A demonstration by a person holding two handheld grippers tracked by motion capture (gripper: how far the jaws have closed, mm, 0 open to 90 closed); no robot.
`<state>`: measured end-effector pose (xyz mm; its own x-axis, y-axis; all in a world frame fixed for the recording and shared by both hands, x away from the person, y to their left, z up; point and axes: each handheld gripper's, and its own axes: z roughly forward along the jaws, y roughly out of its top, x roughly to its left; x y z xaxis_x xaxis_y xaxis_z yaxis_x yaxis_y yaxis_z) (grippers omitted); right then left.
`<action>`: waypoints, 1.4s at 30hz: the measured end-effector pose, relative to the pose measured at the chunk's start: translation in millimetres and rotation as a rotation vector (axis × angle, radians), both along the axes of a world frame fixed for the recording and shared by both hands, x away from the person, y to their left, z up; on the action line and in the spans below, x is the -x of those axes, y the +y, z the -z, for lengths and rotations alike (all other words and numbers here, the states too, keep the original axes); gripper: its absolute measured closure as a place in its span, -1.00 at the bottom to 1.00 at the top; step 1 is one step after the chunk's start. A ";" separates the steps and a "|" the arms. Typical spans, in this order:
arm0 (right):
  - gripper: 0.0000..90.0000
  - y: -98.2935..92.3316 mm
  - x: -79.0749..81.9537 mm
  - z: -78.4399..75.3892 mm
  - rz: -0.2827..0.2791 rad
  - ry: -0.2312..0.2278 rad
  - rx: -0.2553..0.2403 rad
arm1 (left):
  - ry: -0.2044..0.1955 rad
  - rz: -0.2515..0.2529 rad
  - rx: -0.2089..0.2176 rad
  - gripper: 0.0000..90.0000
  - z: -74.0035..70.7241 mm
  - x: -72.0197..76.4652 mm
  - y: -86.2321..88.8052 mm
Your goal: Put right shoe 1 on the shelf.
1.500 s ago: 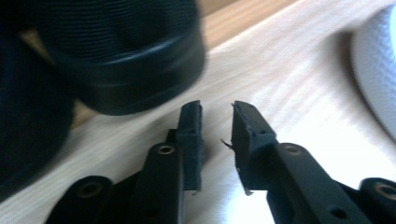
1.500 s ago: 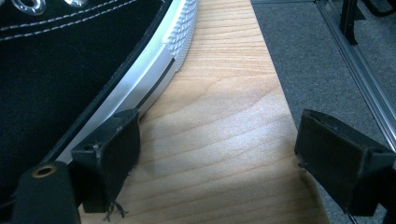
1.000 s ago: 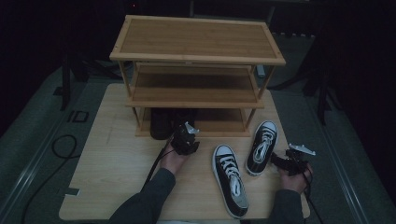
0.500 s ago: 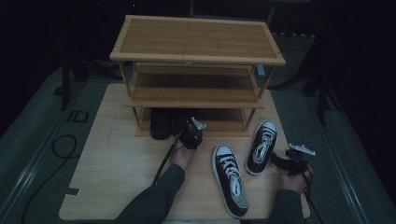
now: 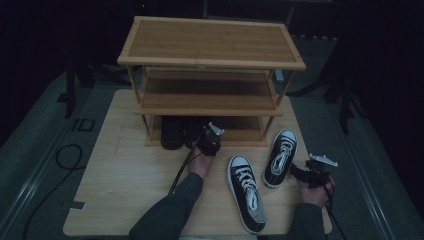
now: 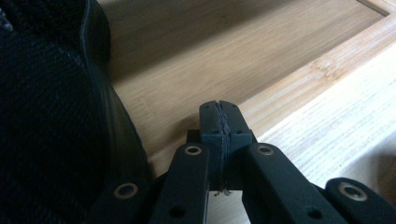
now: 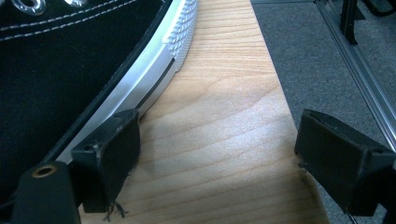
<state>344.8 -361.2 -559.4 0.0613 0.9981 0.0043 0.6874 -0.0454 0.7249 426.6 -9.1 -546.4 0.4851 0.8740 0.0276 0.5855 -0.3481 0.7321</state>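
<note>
In the high view a wooden shoe rack (image 5: 210,65) with three shelves stands at the upper middle of the frame on a pale wooden table (image 5: 125,175). On its bottom shelf, towards the left, sit two dark shoes (image 5: 172,131) side by side. The left gripper (image 5: 209,142) is just below them at the shelf's front edge, at the centre of the frame, the person's sleeve running down to the bottom edge.

In the left gripper view its jaws are clenched together with nothing between them; they have just been closing. A dark mesh shoe (image 6: 51,116) takes up the left of that frame, just beside the jaws, and the bottom shelf (image 6: 233,56) runs across the upper right.

Two black sneakers with white laces lie on the table at the lower right of the high view: one (image 5: 246,192) pointing up from the bottom edge, the other (image 5: 280,157) tilted, nearer the rack. The right gripper (image 5: 300,173) sits at the lower right, just beside the heel of the tilted sneaker.

In the right gripper view its jaws are spread wide over bare table (image 7: 219,140), gripping nothing. The left-hand jaw is beside the sneaker's (image 7: 70,60) white sole; whether it touches cannot be told.
</note>
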 end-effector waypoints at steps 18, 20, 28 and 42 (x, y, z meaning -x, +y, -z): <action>-0.64 -1.1 -0.3 -0.6 -0.016 0.004 0.002 | -0.033 -0.043 -0.002 0.93 7.0 -14.7 -13.3; -0.49 -0.8 -0.5 -2.6 -0.026 0.009 -0.003 | -0.037 -0.041 0.001 0.93 7.9 -15.5 -14.2; -0.24 2.7 8.2 -19.5 -0.091 -0.013 -0.042 | -0.053 -0.024 0.001 0.92 9.6 -14.7 -13.0; 0.05 18.0 41.1 -60.6 -0.245 -0.084 -0.028 | -0.067 -0.034 0.013 0.93 11.5 -13.2 -13.2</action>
